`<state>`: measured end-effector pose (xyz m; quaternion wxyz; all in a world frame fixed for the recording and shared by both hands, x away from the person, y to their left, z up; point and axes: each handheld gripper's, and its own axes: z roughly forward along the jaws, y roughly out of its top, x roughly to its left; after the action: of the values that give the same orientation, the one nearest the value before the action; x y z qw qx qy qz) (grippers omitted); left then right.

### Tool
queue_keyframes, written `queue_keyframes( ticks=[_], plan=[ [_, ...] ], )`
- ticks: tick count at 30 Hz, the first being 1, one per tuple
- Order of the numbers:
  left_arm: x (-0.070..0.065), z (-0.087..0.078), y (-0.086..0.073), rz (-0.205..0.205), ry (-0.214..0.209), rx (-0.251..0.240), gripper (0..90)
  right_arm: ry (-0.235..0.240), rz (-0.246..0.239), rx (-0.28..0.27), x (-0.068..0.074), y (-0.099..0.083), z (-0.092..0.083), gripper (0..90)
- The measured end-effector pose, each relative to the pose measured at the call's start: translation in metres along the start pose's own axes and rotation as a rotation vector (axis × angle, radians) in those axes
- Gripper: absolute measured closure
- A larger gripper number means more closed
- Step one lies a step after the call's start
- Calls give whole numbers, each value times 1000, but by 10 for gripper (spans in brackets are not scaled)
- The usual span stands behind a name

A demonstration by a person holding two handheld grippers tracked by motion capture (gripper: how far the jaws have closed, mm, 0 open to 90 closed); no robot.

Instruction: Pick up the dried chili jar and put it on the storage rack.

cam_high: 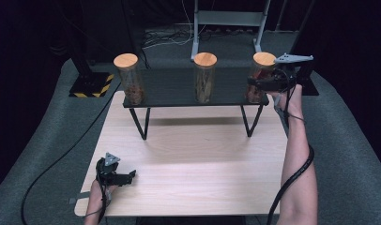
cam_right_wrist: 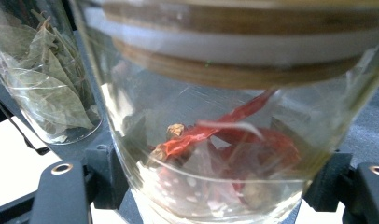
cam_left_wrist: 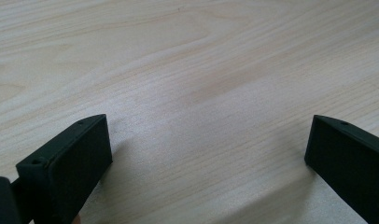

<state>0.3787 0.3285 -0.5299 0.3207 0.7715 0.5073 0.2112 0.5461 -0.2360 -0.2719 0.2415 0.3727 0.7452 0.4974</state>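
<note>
Right gripper (cam_high: 262, 83) has the chili jar (cam_high: 259, 79) on the shelf (cam_high: 179, 89)
Jaws clamped on glass; lift straight up, clear the 2 neighbours. Left gripper (cam_high: 125, 177) idle, wide open, empty.

the chili jar (cam_right_wrist: 215, 140) runs off the top edge, its lid blurred; its glass hides the tongs' tips.

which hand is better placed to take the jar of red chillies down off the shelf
Right. The right gripper is already closed around the chilli jar on the black shelf. The left gripper rests open on the wooden table, far from the jars.
</note>
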Motion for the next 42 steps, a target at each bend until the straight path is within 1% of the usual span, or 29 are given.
queue_keyframes(
  ticks=[21,35,37,38,39,40,42],
  plan=[
    [0,0,0,0,0,0,0,-6,-5,-4,1,0,0,243],
    [0,0,0,0,0,0,0,-7,-11,6,2,0,-1,236],
    [0,0,0,0,0,0,0,-6,-20,15,2,0,-1,214],
    [0,0,0,0,-1,0,0,-8,-27,25,3,1,-1,181],
    [0,0,0,0,-1,0,0,-8,-27,25,3,1,-1,181],
    [0,0,0,0,-1,0,0,-17,-35,39,5,1,-1,146],
    [0,0,0,0,-1,0,0,-33,-41,50,7,2,-2,96]
  ],
)
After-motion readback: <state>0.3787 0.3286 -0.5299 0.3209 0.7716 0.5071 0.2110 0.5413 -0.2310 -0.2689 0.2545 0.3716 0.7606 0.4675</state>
